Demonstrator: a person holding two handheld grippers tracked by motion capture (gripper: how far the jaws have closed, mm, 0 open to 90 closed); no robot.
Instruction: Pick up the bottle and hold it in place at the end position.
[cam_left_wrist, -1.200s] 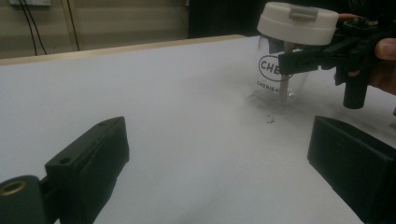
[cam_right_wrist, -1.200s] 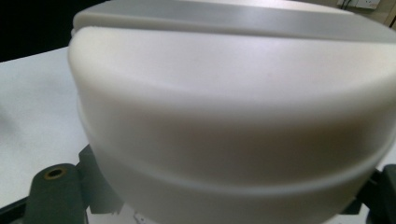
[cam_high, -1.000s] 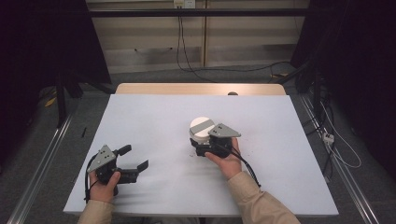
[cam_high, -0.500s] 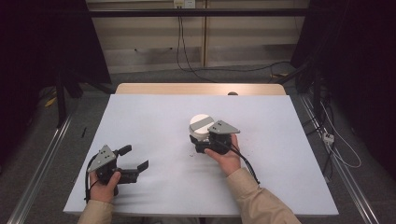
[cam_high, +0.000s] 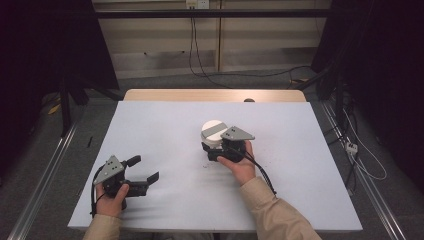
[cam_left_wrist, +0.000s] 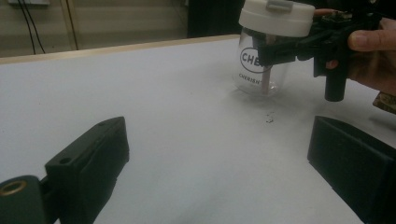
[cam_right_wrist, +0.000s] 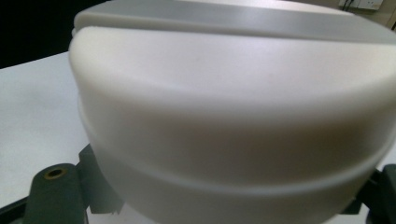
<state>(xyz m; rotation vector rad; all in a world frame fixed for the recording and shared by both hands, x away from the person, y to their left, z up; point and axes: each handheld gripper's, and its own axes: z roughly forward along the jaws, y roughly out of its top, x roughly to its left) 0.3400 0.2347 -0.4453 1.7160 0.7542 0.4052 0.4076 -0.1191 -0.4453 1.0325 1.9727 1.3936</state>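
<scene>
Clear plastic with printed lettering, the jar (cam_left_wrist: 262, 65) shows its wall in the left gripper view; from above, its white lid (cam_high: 214, 131). It stands mid-table, right gripper (cam_high: 220, 149) pinching it from six o'clock. Left gripper (cam_high: 142, 172) jaws spread.

A white table top (cam_high: 165, 135) — black cables (cam_high: 192, 47) trail across the floor beyond it.

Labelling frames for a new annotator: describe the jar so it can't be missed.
Start at the white table; near its middle stands a clear jar with a wide white lid. The right tool is shut on it just under the lid. It is the one container there, with dark printed lettering on its see-through wall.
</scene>
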